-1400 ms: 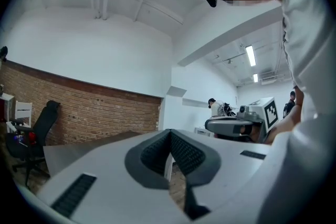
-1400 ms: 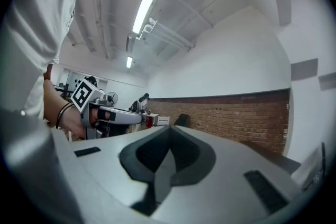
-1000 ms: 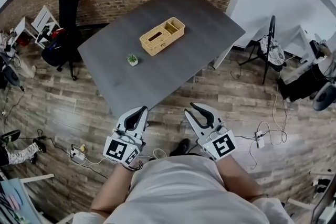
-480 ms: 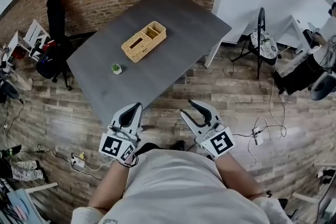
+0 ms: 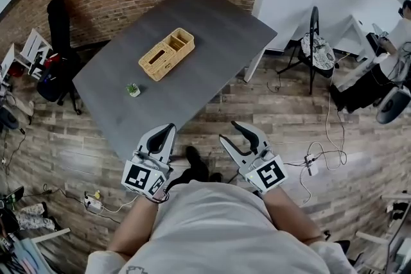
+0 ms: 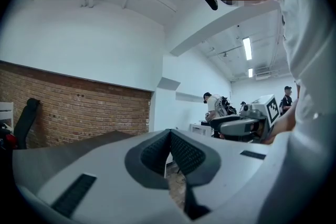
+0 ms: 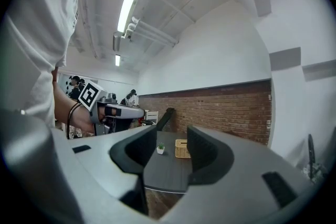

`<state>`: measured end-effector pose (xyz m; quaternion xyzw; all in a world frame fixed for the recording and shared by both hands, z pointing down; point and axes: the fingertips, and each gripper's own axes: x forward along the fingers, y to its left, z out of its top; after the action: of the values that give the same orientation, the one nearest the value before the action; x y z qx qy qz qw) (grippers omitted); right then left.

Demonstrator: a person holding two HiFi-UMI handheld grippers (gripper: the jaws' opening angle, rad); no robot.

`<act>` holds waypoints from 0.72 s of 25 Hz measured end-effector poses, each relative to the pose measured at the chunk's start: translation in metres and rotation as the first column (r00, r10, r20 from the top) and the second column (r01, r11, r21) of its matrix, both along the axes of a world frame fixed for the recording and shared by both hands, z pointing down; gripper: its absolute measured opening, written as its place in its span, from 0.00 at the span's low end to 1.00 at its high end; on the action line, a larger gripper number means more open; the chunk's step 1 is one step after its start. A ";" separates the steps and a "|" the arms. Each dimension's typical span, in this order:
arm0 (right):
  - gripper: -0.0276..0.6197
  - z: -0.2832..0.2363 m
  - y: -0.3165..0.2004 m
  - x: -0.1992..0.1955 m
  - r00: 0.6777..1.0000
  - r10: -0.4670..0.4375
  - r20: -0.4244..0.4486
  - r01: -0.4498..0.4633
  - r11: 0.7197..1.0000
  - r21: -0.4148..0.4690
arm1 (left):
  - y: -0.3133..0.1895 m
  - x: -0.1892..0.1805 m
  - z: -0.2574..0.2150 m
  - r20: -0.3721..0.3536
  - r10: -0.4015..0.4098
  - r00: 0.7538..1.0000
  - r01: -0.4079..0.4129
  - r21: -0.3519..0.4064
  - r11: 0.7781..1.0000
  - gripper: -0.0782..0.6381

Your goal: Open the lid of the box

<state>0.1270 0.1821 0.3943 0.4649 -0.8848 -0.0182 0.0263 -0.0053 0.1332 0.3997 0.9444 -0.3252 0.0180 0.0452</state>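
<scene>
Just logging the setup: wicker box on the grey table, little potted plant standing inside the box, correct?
Not quite. The head view shows the potted plant standing on the grey table, apart from the wicker box, not inside it.

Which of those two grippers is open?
The right gripper: its jaws have just been opening and stand apart, nothing held between them. The left gripper has its jaws together.

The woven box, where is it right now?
In the head view the woven box sits near the middle of the grey table, in the picture's upper left, with a small potted plant standing apart at its lower left.
</scene>
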 end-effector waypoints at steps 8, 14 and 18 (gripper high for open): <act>0.30 0.013 -0.041 0.001 1.000 -0.021 -0.003 0.021 0.999 -0.051 | -0.042 0.005 0.010 -0.006 0.015 1.000 -0.015 -0.027 1.000 0.12; 0.30 0.019 -0.090 -0.007 0.999 -0.036 -0.013 0.035 0.998 -0.056 | -0.087 -0.003 0.017 -0.014 -0.002 1.000 0.001 -0.032 0.999 0.12; 0.31 0.017 -0.130 -0.020 0.998 -0.053 -0.016 0.051 0.996 -0.066 | -0.118 -0.009 0.018 -0.012 0.004 1.000 -0.004 -0.032 0.999 0.12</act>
<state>0.1069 0.0517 0.4117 0.4404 -0.8964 0.0060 0.0491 -0.0145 0.0153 0.4178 0.9443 -0.3227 0.0175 0.0622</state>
